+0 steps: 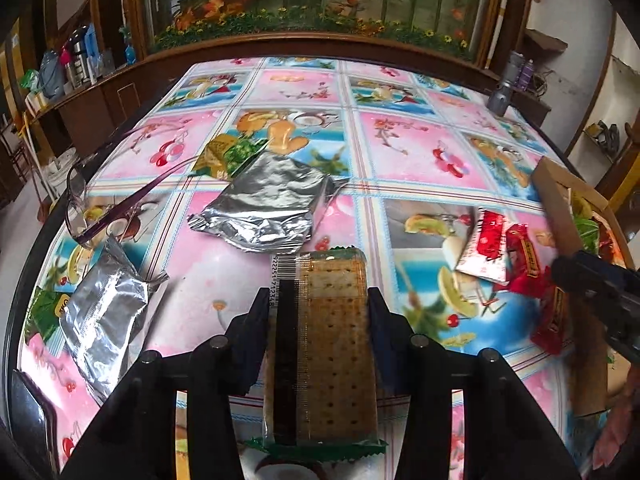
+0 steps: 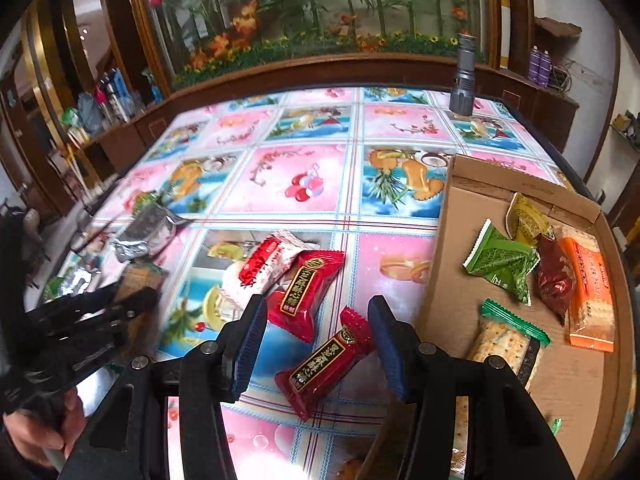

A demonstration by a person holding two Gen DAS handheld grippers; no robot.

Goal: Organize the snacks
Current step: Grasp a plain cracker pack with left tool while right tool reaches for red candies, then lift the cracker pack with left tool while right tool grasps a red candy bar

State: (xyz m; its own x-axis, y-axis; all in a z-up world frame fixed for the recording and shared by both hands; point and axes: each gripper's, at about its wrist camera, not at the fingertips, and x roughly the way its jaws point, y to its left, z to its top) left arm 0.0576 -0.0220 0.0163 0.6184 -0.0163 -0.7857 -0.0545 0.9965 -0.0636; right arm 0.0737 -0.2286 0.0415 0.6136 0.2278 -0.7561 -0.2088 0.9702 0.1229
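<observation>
In the left wrist view a clear cracker packet with green ends lies lengthwise between my left gripper's fingers, and both pads press its sides. The same gripper shows blurred at the left of the right wrist view. My right gripper stands open, low over the table. A red snack packet lies slantwise between its fingers, its upper end close to the right pad. Two more packets, one red and one red-and-white, lie just beyond. The cardboard box stands to the right.
The box holds a green packet, an orange cracker packet and several others. Two silver foil packets and a pair of glasses lie at the left. A grey flashlight stands at the far right edge.
</observation>
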